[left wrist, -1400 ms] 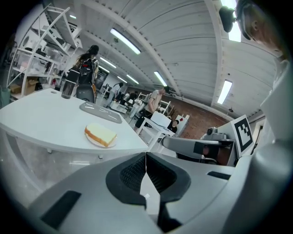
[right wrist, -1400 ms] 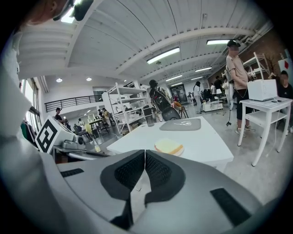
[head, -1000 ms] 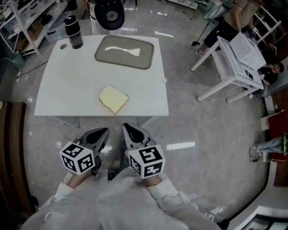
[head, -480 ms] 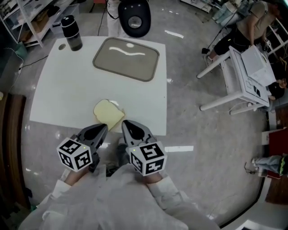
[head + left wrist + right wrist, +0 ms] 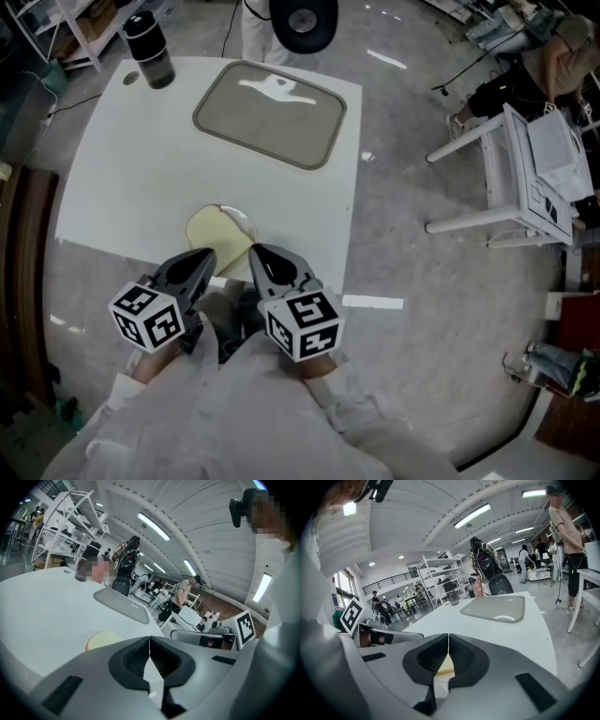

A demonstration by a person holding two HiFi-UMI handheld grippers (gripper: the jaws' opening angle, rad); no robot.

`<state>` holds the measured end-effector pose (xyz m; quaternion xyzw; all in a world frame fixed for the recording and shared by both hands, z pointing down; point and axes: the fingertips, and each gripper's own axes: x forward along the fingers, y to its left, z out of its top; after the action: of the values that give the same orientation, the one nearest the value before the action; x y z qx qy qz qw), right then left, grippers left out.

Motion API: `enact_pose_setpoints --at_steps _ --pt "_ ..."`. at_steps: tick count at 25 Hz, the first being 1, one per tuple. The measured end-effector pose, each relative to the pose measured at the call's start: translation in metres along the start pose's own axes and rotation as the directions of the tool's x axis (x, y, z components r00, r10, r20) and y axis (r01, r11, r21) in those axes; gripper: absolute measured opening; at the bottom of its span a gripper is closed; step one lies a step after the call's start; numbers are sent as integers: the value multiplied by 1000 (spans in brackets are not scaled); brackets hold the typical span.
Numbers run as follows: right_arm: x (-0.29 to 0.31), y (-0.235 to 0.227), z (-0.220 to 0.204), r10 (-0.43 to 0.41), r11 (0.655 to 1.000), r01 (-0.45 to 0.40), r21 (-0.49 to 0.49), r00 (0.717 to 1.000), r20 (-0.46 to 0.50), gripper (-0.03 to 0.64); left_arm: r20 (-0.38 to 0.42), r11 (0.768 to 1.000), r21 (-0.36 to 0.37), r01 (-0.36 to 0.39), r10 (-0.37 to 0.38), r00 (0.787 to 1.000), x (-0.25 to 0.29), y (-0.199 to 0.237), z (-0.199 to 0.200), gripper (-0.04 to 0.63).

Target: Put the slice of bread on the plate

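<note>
The slice of bread (image 5: 214,232) lies flat at the near edge of the white worktop (image 5: 131,169), below and left of the head view's centre. It is well apart from the plate (image 5: 272,122), a grey rectangular one with rounded corners in the upper middle of the frame. The plate's bed shows only a bright streak of ceiling light. A dark lidded bottle (image 5: 150,49) stands upright in the upper left corner of the worktop.

Both tools hover side by side just short of the bread. The left hand-held gripper (image 5: 204,258) has its jaws pressed together on nothing. The right hand-held gripper (image 5: 261,258) is likewise closed tight and empty, with the bread's yellow edge showing beyond its ribbed pads (image 5: 436,656).
</note>
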<state>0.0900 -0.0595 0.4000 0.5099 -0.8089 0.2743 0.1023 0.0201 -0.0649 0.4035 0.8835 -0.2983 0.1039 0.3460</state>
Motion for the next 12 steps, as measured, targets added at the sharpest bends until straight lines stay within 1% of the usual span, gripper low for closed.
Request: enact_pose_setpoints --at_steps 4,12 --pt "2 -4 -5 6 1000 -6 11 1000 -19 15 -21 999 -47 -5 4 1000 2 3 -10 9" --pt "15 -2 -9 5 999 -4 38 999 -49 15 -83 998 -56 -5 0 997 0 17 -16 9"
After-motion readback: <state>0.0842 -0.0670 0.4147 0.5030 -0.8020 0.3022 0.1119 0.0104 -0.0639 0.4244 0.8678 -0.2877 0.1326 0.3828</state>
